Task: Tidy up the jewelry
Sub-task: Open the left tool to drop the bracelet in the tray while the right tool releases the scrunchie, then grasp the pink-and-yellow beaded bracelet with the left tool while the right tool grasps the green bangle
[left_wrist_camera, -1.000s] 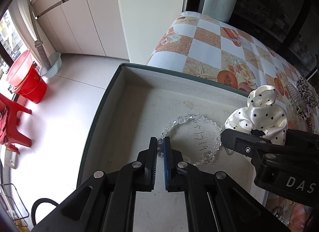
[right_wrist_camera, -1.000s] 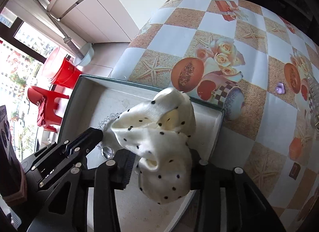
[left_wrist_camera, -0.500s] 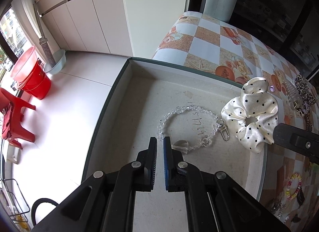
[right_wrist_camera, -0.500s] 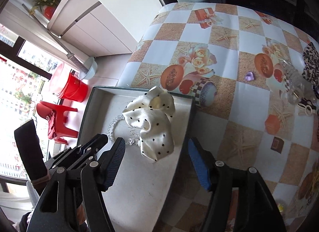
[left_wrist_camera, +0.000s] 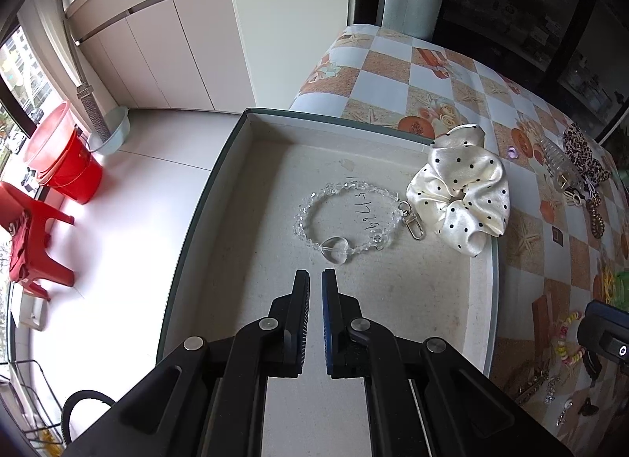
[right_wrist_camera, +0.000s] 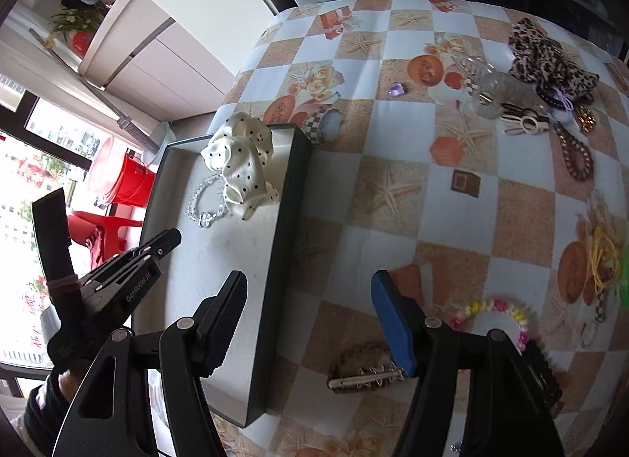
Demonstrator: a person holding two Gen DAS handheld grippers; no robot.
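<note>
A dark-rimmed box (left_wrist_camera: 204,197) with a pale floor lies at the table's left end; it also shows in the right wrist view (right_wrist_camera: 291,197). Inside lie a clear bead bracelet (left_wrist_camera: 346,221) with a heart charm and a cream polka-dot scrunchie (left_wrist_camera: 460,197), the scrunchie (right_wrist_camera: 241,166) at the far right corner. My left gripper (left_wrist_camera: 315,280) is shut and empty, just short of the bracelet. My right gripper (right_wrist_camera: 310,299) is open and empty, raised above the box's right wall and the tablecloth.
More pieces lie on the checked tablecloth (right_wrist_camera: 393,189): a pastel bead bracelet (right_wrist_camera: 499,311), a brown hair clip (right_wrist_camera: 365,370), yellow bands (right_wrist_camera: 601,260), a leopard scrunchie (right_wrist_camera: 550,59), a brown chain (right_wrist_camera: 574,154). Left of the table is floor with a red bucket (left_wrist_camera: 63,162).
My right gripper let go of the polka-dot scrunchie in the box, opened and drew back to the right. My left gripper pulled back a little from the bracelet.
</note>
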